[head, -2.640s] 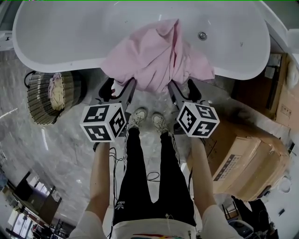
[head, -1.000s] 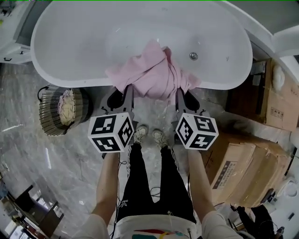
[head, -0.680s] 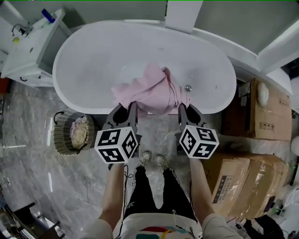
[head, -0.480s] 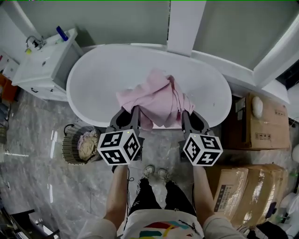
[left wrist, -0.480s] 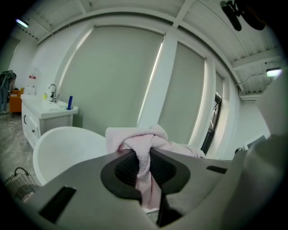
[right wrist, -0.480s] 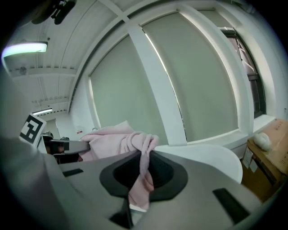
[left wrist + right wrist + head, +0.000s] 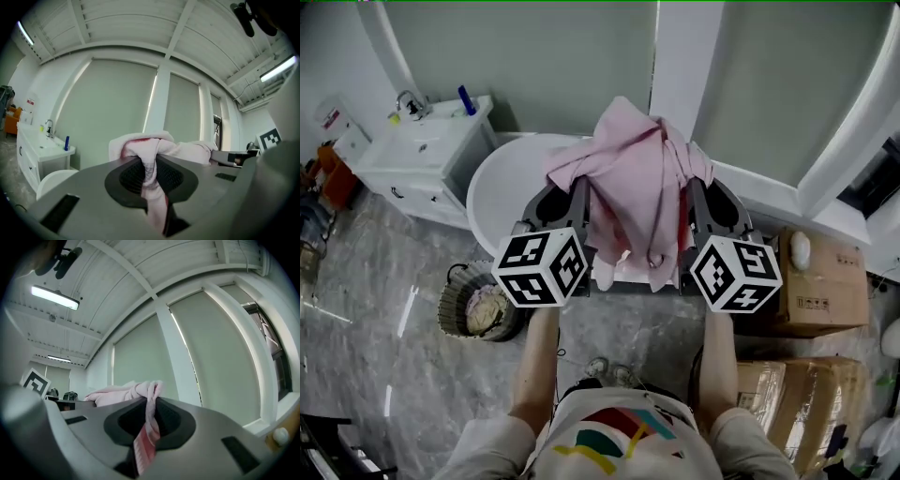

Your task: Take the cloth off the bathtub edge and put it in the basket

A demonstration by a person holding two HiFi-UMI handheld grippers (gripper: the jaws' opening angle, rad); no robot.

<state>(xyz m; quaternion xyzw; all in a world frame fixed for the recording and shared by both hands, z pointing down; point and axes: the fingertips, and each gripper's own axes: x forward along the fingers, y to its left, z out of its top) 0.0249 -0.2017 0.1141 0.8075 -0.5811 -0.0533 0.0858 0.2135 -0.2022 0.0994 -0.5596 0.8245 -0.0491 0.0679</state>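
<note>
Over the bathtub (image 7: 502,178), the pink cloth (image 7: 637,178) is held aloft, pinched by the fingers of left gripper (image 7: 150,161) and right gripper (image 7: 150,411); transfer to the floor basket (image 7: 483,305) is judged next.

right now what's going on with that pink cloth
A person has a gripper in each hand. The left gripper and the right gripper are both shut on the pink cloth, one at each side, holding it up clear of the bathtub. The basket stands on the floor to the left; the cloth is not in it yet.
</note>
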